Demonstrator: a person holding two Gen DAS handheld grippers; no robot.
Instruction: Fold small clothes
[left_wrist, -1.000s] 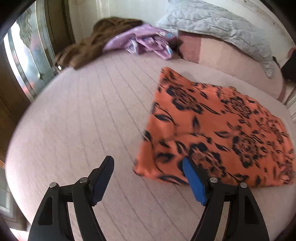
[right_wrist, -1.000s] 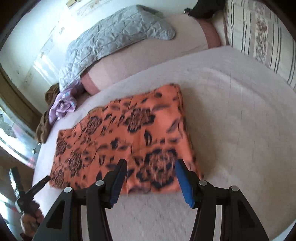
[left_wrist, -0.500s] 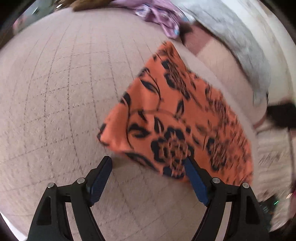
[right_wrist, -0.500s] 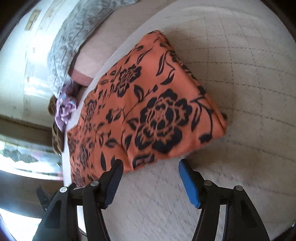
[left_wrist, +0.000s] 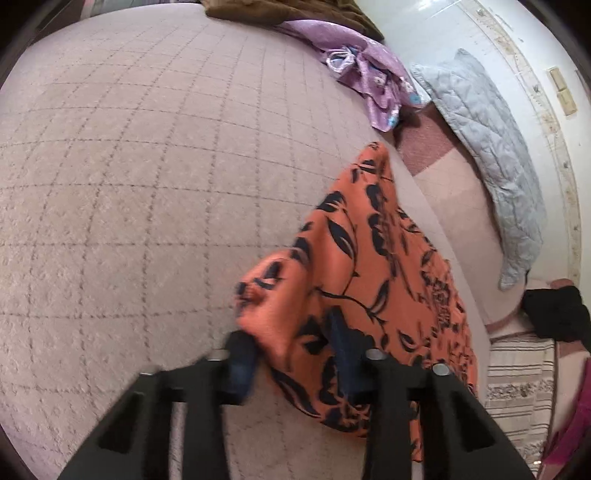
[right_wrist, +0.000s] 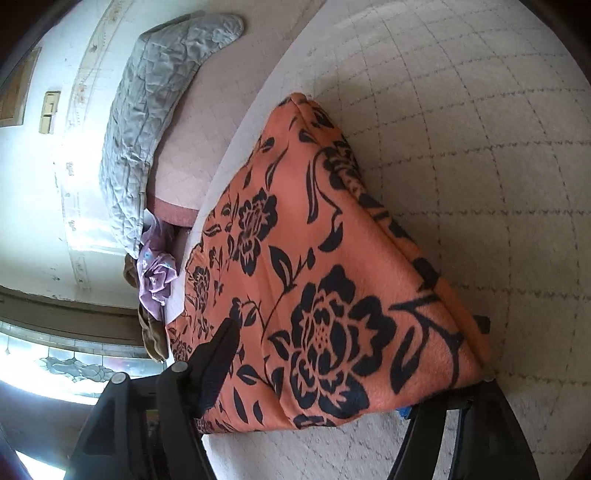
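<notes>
**Both claws at the orange cloth on the bed**

We see the bed (left_wrist: 129, 184) under a pale quilted cover with a grid of stitched lines, and most of it lies bare. Along its far edge sit other things: a brown garment (left_wrist: 295, 14) at the far corner, a crumpled purple cloth (left_wrist: 365, 74) just beside it, and a grey quilted pillow (left_wrist: 491, 155) leaning on a pink bolster (left_wrist: 454, 206) against the white wall. Nearer the right edge in the left wrist view there is a black item (left_wrist: 554, 317) and a striped pillow (left_wrist: 517, 373). None of these touches the task's thing, and nothing lies between the claws and it.

The orange cloth (right_wrist: 314, 258) lies on the bed near the bolster end, well apart from the purple cloth. It is bright orange, printed with large black flowers, leaves and curling stems. It looks folded over, thick at the near edge, and its surface is fairly smooth in the right wrist view.

The left claw (left_wrist: 291, 354) has just been closing, and one corner of the orange cloth now sits bunched and raised between its blue pads; the picture is blurred there, but the pads appear to press on the fabric. The right claw (right_wrist: 317, 373) stands wide, its jaws having widened only slightly. The near corner of the cloth lies between them, with one finger (right_wrist: 221, 354) resting against the top of the fabric and the other hidden under its edge, where only a speck of blue pad shows. We cannot tell whether it grips.
</notes>
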